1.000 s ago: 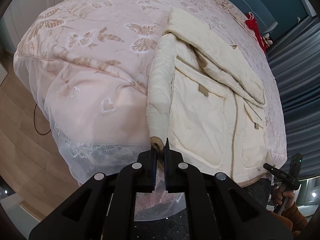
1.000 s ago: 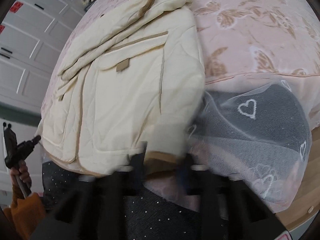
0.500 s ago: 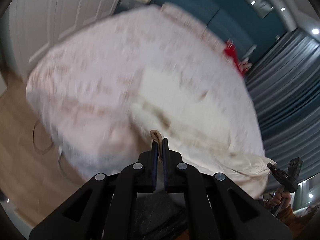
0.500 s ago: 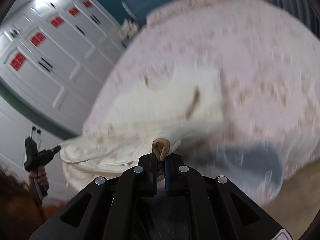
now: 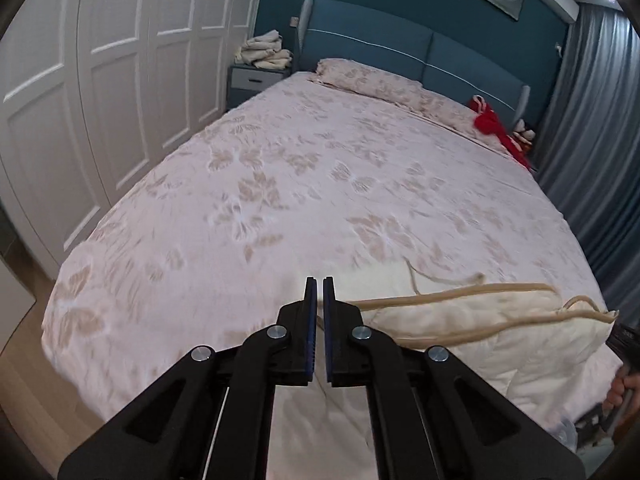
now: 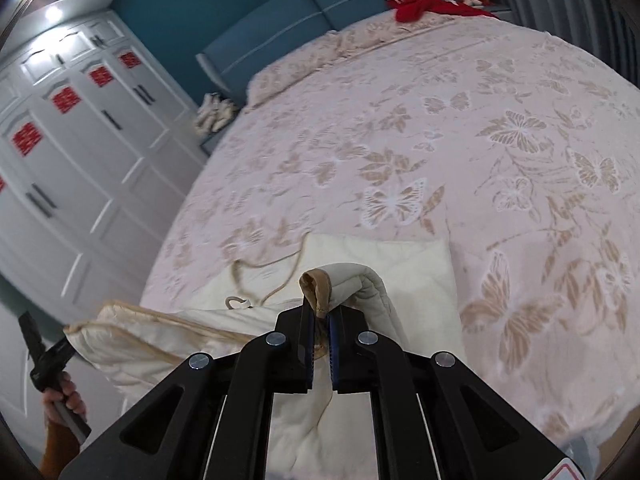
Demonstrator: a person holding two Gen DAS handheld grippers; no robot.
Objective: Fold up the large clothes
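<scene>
From my left wrist view: quilted jacket point(image 5: 500, 328) lies on the near right corner of the bed point(image 5: 280, 200), pillows point(image 5: 372, 80) at the far end against the headboard point(image 5: 400, 44). Wardrobe point(image 5: 100, 80) stands left of the bed, nightstand point(image 5: 252, 80) beyond it with folded cloths point(image 5: 264, 50) on top. Red garment point(image 5: 496, 128) lies at the far right corner, curtain point(image 5: 592, 140) along the right.

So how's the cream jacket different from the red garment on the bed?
The jacket is cream and quilted with tan trim; the red garment is plain red. The jacket is at the foot of the bed, while the red garment lies up by the pillows. The jacket's cuff is pinched in the right gripper; nothing touches the red garment. Both rest on the bedspread.
</scene>
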